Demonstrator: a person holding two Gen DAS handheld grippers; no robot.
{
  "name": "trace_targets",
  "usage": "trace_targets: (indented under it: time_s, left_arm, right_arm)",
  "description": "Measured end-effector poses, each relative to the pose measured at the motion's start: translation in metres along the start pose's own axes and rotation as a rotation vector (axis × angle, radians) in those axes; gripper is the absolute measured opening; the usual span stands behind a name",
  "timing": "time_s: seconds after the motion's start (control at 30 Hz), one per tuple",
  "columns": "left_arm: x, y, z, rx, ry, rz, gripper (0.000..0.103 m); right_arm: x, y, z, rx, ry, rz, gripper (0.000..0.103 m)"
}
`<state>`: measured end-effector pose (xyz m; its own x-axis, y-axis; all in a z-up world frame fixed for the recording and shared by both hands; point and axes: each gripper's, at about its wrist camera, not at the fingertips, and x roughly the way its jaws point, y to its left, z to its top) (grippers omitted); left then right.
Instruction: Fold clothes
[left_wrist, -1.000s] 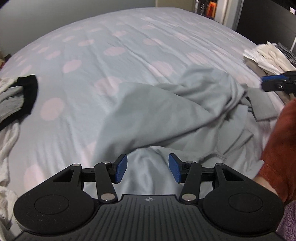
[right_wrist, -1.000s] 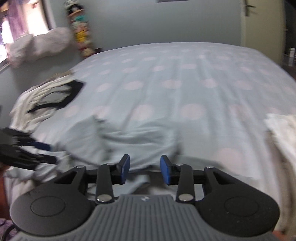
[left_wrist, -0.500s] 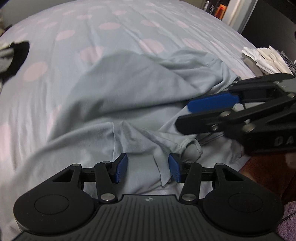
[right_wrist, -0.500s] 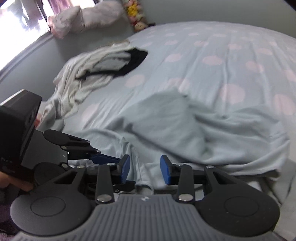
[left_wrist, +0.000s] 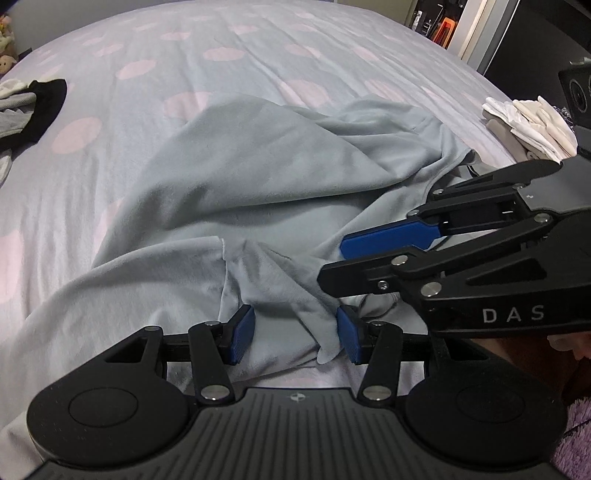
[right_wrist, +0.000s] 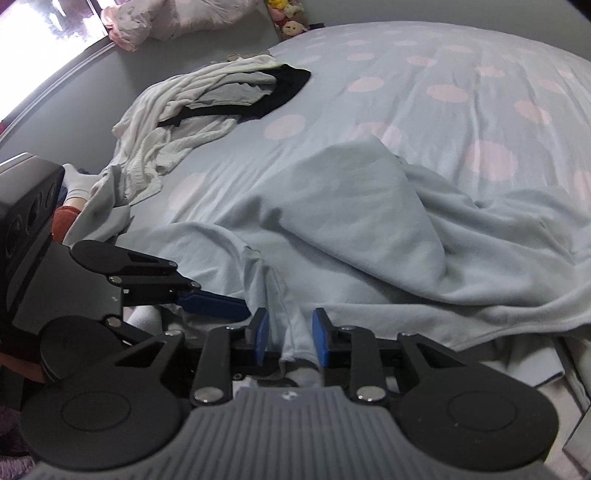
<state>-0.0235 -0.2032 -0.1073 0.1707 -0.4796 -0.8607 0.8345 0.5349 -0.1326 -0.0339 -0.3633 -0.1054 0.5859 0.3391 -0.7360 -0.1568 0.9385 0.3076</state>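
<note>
Over on the left side of the bed (left_wrist: 258, 44), a heap of white, grey and black clothes (right_wrist: 207, 107) lies bunched near the edge, well apart from the work. The bedspread is pale blue with pink spots.

Nearer the middle, a light grey-blue garment (left_wrist: 258, 177) lies crumpled across the near part of the bed, one broad fold humped up in its centre. The left gripper (left_wrist: 295, 334) sits low at the garment's near edge, its blue pads set wide with a twisted ridge of the cloth lying between them, not pinched. Just beside it, the right gripper (right_wrist: 288, 341) has come in close, crossing in front from the right. Its pads stand moderately apart around a narrow hanging fold of the same garment, and I see a gap on each side of the cloth.

At the far right edge of the bed rests a small stack of folded white items (left_wrist: 528, 125).
</note>
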Motion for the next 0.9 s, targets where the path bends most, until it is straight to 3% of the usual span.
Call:
trace_targets:
  time_s: [0.47,0.6,0.9]
  left_arm:
    - [-0.023,-0.001,-0.007,0.056,-0.036,-0.013,0.048]
    - [-0.034,0.000,-0.003,0.100,-0.048,0.007,0.048]
    - [-0.075,-0.017,0.016,0.421,-0.082,0.047,0.049]
  right_arm:
    - [0.016,-0.006,-0.010,-0.021,0.061,-0.034,0.024]
    - [0.014,-0.003,-0.012,-0.050,0.046,-0.057,0.009]
    - [-0.030,0.018,-0.010,-0.160,-0.040,-0.045,0.007]
